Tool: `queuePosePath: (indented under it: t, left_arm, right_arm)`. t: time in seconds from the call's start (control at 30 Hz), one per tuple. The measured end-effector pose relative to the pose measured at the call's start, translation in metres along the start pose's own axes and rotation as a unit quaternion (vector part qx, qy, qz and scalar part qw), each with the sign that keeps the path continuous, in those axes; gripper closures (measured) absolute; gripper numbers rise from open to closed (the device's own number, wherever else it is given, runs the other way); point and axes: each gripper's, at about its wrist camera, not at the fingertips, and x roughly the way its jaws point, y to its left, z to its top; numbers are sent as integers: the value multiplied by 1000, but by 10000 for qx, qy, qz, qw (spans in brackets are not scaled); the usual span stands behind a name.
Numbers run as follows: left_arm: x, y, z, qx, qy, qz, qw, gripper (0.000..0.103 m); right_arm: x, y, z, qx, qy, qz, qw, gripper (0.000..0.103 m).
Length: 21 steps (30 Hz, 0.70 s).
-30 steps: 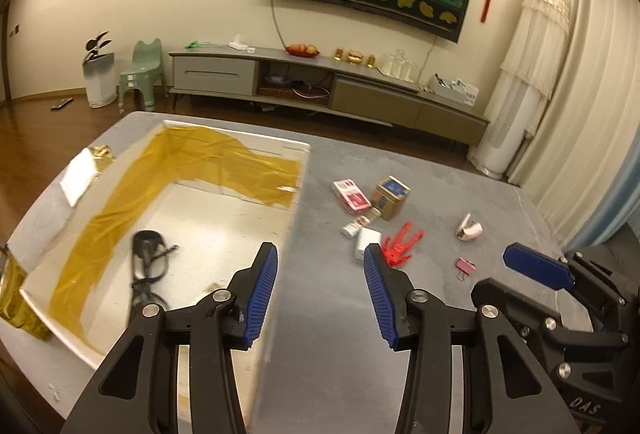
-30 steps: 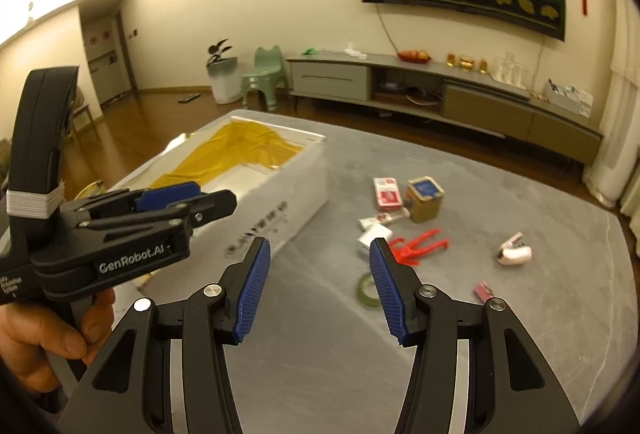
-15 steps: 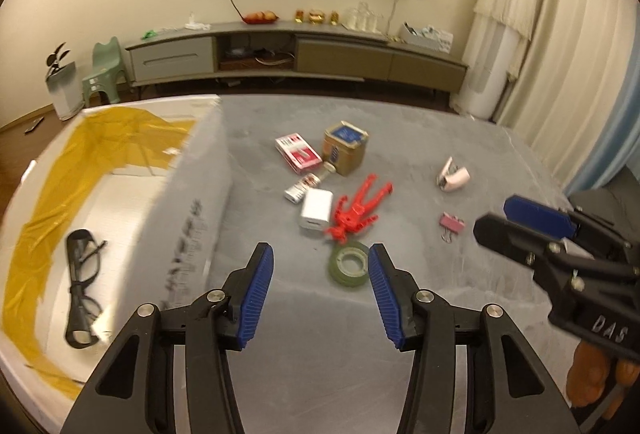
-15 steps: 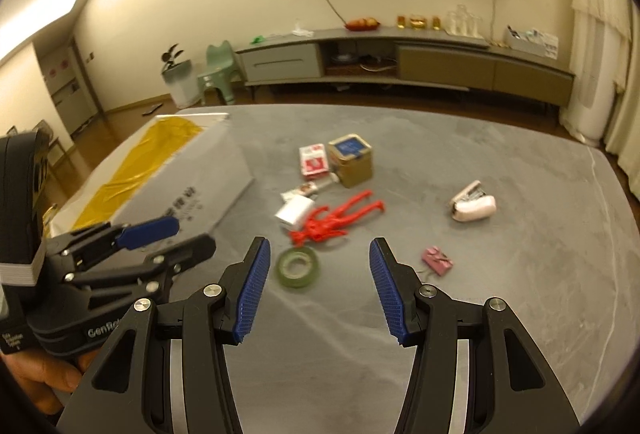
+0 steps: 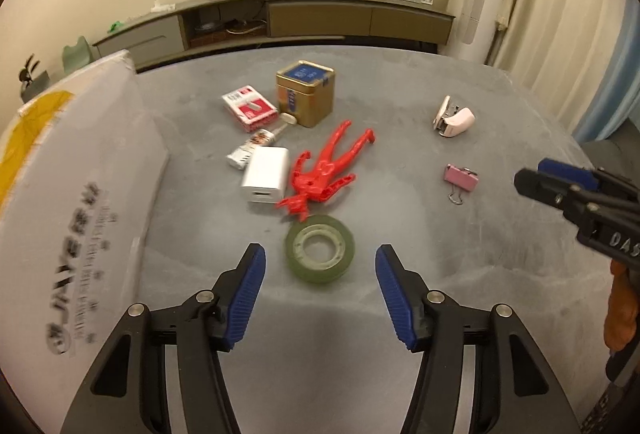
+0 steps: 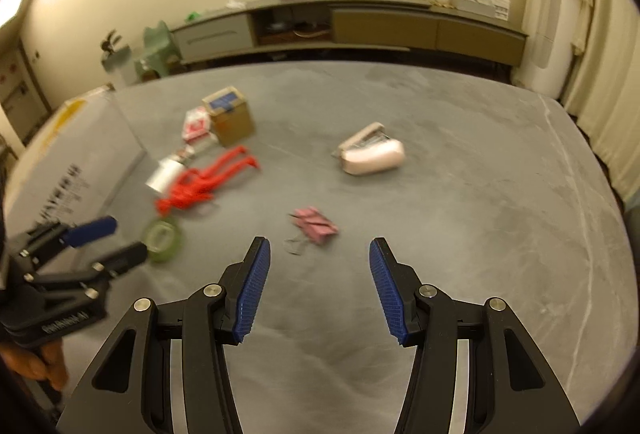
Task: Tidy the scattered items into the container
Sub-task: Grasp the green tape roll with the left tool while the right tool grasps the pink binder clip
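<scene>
the left hand-held gripper point(image 5: 318, 296) hovers low over the grey counter point(image 5: 400, 354) with its two blue pads wide apart and nothing between them; just in front of it the green tape roll point(image 5: 320, 253) lies flat on the counter, near the gap between the fingers but not touched by them; the red plastic figure point(image 5: 324, 172) lies beyond the roll, its lower end touching or just beside the roll's far edge; a white charger block point(image 5: 266, 174) lies just left of the figure, and a small glue tube point(image 5: 256, 144) lies behind the block; further back are a red and white card box point(image 5: 250, 108) and a gold tin with a blue lid point(image 5: 306, 96), close to each other; the white container point(image 5: 76, 218), a foam box with printed letters on its side, stands at the left of the counter, well apart from the small things on the right; there a pink stapler point(image 5: 454, 116) and a pink binder clip point(image 5: 461, 178) lie apart from each other; the right hand-held gripper point(image 6: 319, 284) is also spread open and empty above the counter, and the binder clip point(image 6: 314, 226) lies just in front of its fingers, a little blurred; in the right wrist view the stapler point(image 6: 372, 152) lies further away in the middle of the counter.
</scene>
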Motion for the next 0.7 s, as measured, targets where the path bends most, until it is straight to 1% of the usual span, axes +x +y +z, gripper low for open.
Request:
queuePosePath:
  t: [0.07, 0.13, 0.2, 0.27, 0.33, 0.37, 0.43, 0.53, 0.57, 0.6, 0.63, 0.7]
  left_arm:
    - [10, -1, 1, 13, 41, 63, 10000, 43]
    - [18, -1, 1, 10, 56, -9, 10000, 43]
    - [28, -2, 1, 19, 136, 54, 9999, 43]
    - [35, -2, -1, 67, 150, 3, 9999, 43]
    - [40, -1, -4, 135, 141, 77, 9998, 42]
    - [39, 0, -4, 173, 63, 101, 9998, 41]
    - [39, 3, -4, 156, 13, 57, 9999, 41]
    - [38, 9, -3, 71, -18, -124, 9999, 41]
    - [37, 11, -3, 65, -29, -172, 9998, 43]
    - [37, 11, -3, 81, -41, -198, 9998, 51]
    - [36, 12, -3, 117, -48, -222, 9997, 54]
    - [36, 14, -3, 107, -62, -297, 9995, 54]
  right_arm:
    - [7, -5, -1, -51, 60, -78, 9999, 48]
    - [14, -8, 0, -102, 102, -114, 9998, 48]
    - [21, -11, 0, -156, 151, -117, 9997, 48]
    - [28, -13, 0, -173, 207, -65, 9996, 48]
    - [36, -15, 0, -164, 242, 22, 9996, 48]
    - [41, -16, 1, -167, 245, 108, 9995, 48]
    - [47, -13, 1, -222, 230, 197, 9993, 48]
    - [58, -3, 2, -370, 231, 227, 9988, 48]
    - [62, 1, 3, -435, 219, 189, 9986, 48]
    - [65, 4, 4, -507, 203, 126, 9984, 48]
    - [68, 7, 5, -565, 177, 65, 9982, 48]
    - [72, 13, 7, -639, 93, -25, 9979, 48]
